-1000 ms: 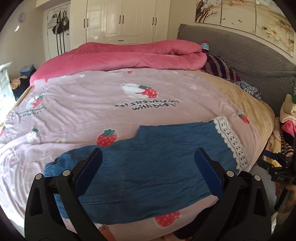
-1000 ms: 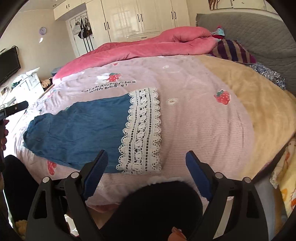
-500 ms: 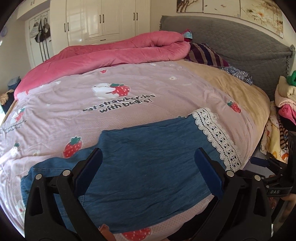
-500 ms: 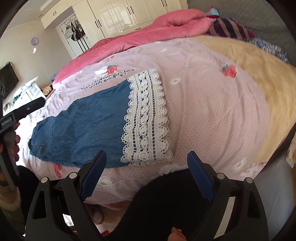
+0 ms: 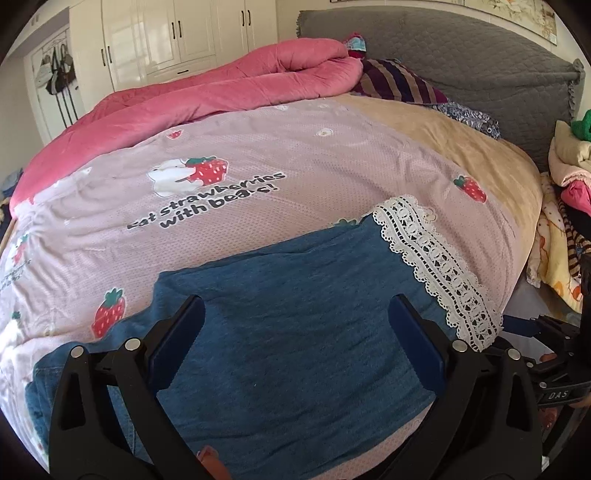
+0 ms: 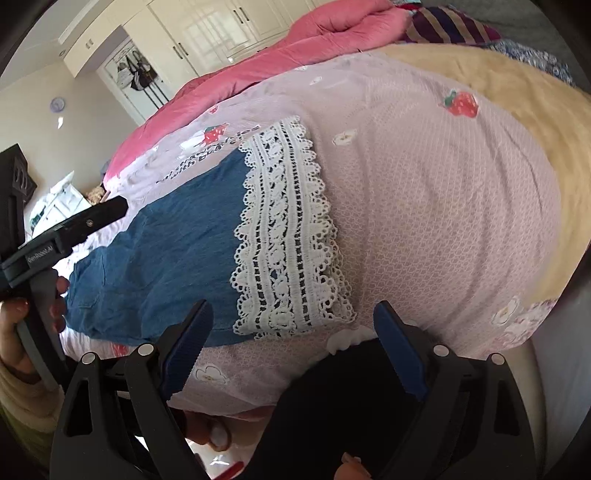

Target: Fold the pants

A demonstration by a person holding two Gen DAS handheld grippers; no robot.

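Blue denim pants [image 5: 295,317] lie flat on the pink strawberry bedspread [image 5: 258,155] near the bed's front edge, with a white lace hem [image 5: 439,266] at the right end. My left gripper [image 5: 295,321] is open and empty, hovering over the middle of the pants. In the right wrist view the pants [image 6: 166,254] and their lace hem [image 6: 284,236] lie ahead. My right gripper [image 6: 291,328] is open and empty, just short of the hem's near edge. The left gripper [image 6: 74,225] shows at the left there.
A rolled pink quilt [image 5: 207,88] lies along the bed's far side, with a striped pillow [image 5: 399,79] against the grey headboard [image 5: 461,55]. A pile of clothes [image 5: 569,173] sits to the right of the bed. White wardrobes [image 5: 177,33] stand behind.
My left gripper has swung right along the pants, bringing the lace hem closer. My right gripper has tilted and moved nearer the hem. Both have stayed open.
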